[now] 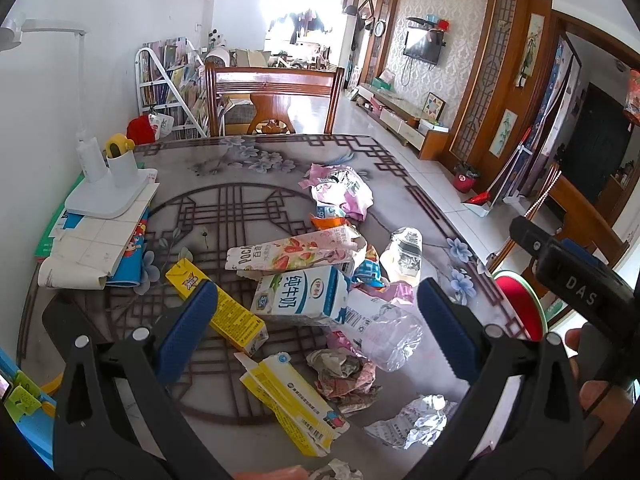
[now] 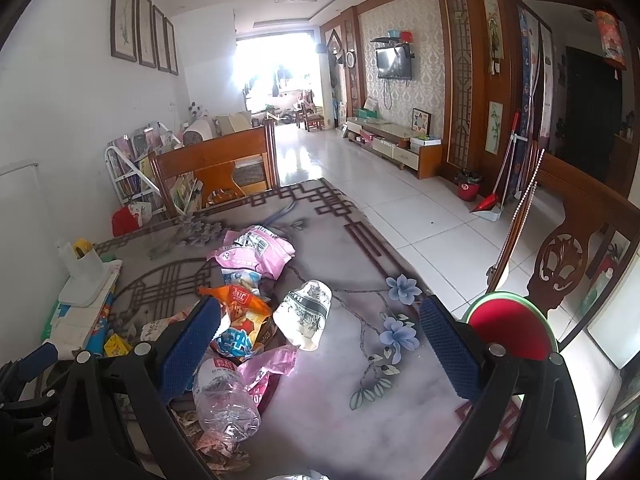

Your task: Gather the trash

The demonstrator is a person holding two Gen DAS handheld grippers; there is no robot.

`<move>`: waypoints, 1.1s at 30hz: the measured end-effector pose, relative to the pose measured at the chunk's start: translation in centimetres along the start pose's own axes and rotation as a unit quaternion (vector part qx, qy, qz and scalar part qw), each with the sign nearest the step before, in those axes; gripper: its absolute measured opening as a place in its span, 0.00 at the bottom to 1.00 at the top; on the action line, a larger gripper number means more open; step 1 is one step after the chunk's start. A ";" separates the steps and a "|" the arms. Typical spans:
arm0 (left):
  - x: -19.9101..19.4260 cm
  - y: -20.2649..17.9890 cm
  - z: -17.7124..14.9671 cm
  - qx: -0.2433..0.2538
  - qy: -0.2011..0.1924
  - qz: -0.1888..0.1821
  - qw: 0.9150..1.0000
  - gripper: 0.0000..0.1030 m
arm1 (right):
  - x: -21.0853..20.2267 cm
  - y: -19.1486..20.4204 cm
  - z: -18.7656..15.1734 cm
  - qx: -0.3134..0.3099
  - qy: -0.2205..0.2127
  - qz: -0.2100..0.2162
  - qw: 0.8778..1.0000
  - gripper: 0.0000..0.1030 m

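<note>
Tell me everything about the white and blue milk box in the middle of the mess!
The milk carton is a small box-shaped pack, white card with blue and green print and big blue Chinese characters on the side facing up. It lies on its side on the table, between the open fingers of the left gripper, which is not touching it. A pink strawberry box rests against its far edge, and a crushed clear plastic bottle lies against its right end. It looks undented; whether it is empty cannot be told.
</note>
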State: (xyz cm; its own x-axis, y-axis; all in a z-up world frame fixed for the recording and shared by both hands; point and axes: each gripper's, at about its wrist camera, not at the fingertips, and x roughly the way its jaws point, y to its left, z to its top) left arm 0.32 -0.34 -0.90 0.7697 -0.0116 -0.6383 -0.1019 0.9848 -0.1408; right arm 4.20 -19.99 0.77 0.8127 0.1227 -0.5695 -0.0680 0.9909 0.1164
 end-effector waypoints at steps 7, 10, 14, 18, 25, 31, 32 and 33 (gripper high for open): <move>0.1 0.0 -0.1 0.000 0.002 0.000 1.000 0.95 | 0.0 0.1 0.0 0.000 0.002 0.000 1.000 0.93; 0.1 0.0 -0.1 0.001 0.002 0.000 1.000 0.95 | 0.0 0.1 0.0 0.000 0.001 0.000 1.000 0.93; 0.1 0.0 -0.1 0.001 0.002 0.000 1.000 0.95 | 0.0 0.1 0.0 0.000 0.002 0.000 1.000 0.93; 0.1 0.0 -0.1 0.000 0.002 0.000 1.000 0.95 | 0.0 0.0 -0.1 0.000 0.003 0.000 1.000 0.93; 0.2 -0.1 -0.1 0.001 0.002 0.000 1.000 0.95 | 0.1 0.1 -0.2 -0.001 0.004 0.000 1.000 0.93; 0.4 -0.3 -0.3 0.002 0.003 -0.002 1.000 0.95 | 0.1 0.1 -0.1 0.000 0.005 -0.001 1.000 0.93; 0.4 -0.3 -0.3 0.002 0.004 -0.003 1.000 0.95 | 0.1 0.1 -0.2 0.000 0.005 -0.001 1.000 0.93; 0.4 -0.4 -0.3 0.002 0.004 -0.003 1.000 0.95 | 0.1 0.1 -0.4 -0.001 0.005 -0.002 1.000 0.93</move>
State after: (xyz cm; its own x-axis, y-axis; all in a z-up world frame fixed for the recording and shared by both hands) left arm 0.48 -0.74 -1.34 0.7650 -0.0190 -0.6437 -0.0951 0.9853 -0.1420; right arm 4.05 -19.91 0.44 0.8066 0.1192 -0.5789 -0.0660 0.9915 0.1122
